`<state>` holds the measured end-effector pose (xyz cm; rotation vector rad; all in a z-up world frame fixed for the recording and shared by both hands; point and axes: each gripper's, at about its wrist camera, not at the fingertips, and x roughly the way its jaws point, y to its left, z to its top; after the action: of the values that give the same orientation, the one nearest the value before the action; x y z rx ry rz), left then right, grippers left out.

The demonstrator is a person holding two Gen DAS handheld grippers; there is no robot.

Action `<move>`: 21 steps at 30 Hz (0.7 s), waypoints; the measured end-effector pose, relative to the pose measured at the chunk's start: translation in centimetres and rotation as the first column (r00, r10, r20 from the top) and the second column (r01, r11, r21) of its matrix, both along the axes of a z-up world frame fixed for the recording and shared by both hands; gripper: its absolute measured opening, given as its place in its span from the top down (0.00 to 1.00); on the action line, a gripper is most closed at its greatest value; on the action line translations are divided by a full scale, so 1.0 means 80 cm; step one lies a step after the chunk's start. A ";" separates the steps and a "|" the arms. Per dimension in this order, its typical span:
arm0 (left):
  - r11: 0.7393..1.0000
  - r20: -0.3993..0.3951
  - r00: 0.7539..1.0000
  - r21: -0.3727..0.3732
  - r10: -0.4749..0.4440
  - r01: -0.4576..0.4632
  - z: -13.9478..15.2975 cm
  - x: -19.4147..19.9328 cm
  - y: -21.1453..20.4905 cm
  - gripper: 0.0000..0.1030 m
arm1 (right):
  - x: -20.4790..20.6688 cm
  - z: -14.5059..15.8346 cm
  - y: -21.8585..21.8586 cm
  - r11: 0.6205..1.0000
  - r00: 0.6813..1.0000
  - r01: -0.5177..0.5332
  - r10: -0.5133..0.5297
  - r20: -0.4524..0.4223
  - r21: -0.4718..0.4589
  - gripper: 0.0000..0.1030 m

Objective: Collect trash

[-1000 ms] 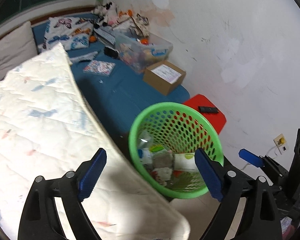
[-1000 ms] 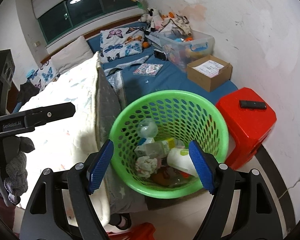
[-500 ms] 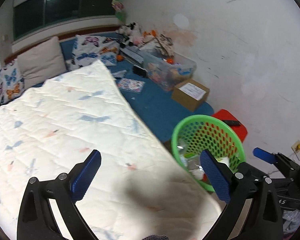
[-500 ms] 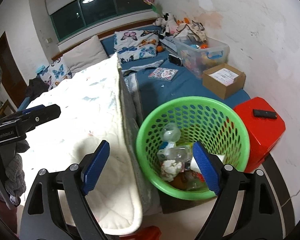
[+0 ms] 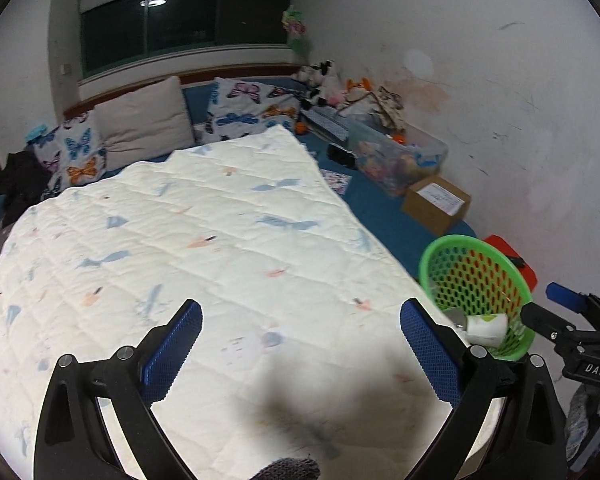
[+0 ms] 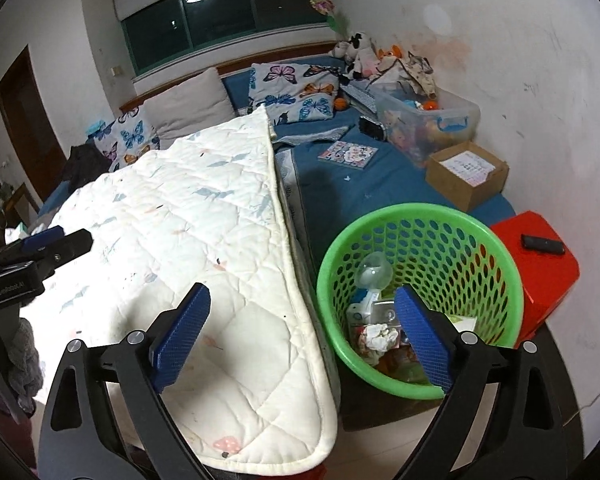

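A green mesh basket (image 6: 480, 224) stands on the floor beside the bed and holds trash: a clear bottle (image 6: 374, 270), crumpled paper (image 6: 374, 334) and wrappers. It also shows in the left wrist view (image 5: 440, 252), lower right, with a white cup (image 5: 486, 326) inside. My left gripper (image 5: 300, 352) is open and empty above the white quilt (image 5: 204, 248). My right gripper (image 6: 302, 336) is open and empty, its right finger over the basket's near rim, its left finger over the quilt (image 6: 188, 232).
A red stool (image 6: 540, 256) with a black remote (image 6: 542, 243) stands right of the basket by the white wall. On the blue bed lie a cardboard box (image 6: 466, 174), a clear toy bin (image 6: 428, 120), a booklet (image 6: 348, 154) and butterfly pillows (image 6: 296, 92).
Both grippers have pulled back and swung left, away from the basket and over the quilt. The basket has slid toward the right of both views. Both stay open and empty.
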<state>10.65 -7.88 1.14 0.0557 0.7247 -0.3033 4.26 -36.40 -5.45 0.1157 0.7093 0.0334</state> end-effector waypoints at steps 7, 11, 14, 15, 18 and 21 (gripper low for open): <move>0.998 0.043 0.997 0.025 0.058 -0.059 -0.001 -0.020 0.027 0.07 | 0.002 0.003 0.023 0.999 0.999 -0.039 0.039 0.026 -0.010 0.08; 0.995 0.067 0.994 0.039 0.088 -0.091 -0.001 -0.030 0.036 0.07 | 0.004 0.001 0.042 0.997 0.997 -0.068 0.069 0.032 -0.039 0.07; 0.993 0.072 0.991 0.037 0.113 -0.116 -0.001 -0.035 0.045 0.07 | 0.005 -0.002 0.052 0.995 0.995 -0.087 0.088 0.037 -0.047 0.07; 0.992 0.073 0.990 0.034 0.122 -0.124 -0.001 -0.037 0.048 0.07 | 0.004 -0.003 0.055 0.995 0.995 -0.091 0.093 0.039 -0.047 0.07; 0.990 0.080 0.988 0.033 0.133 -0.136 -0.002 -0.039 0.053 0.07 | 0.004 -0.005 0.060 0.994 0.995 -0.094 0.096 0.041 -0.051 0.06; 0.989 0.075 0.987 0.030 0.141 -0.144 -0.005 -0.041 0.055 0.07 | 0.003 -0.005 0.063 0.994 0.995 -0.092 0.094 0.041 -0.057 0.05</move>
<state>7.36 -3.46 0.77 0.0477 0.6577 -0.1512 4.51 -31.37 -5.86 0.0293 0.6713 0.1055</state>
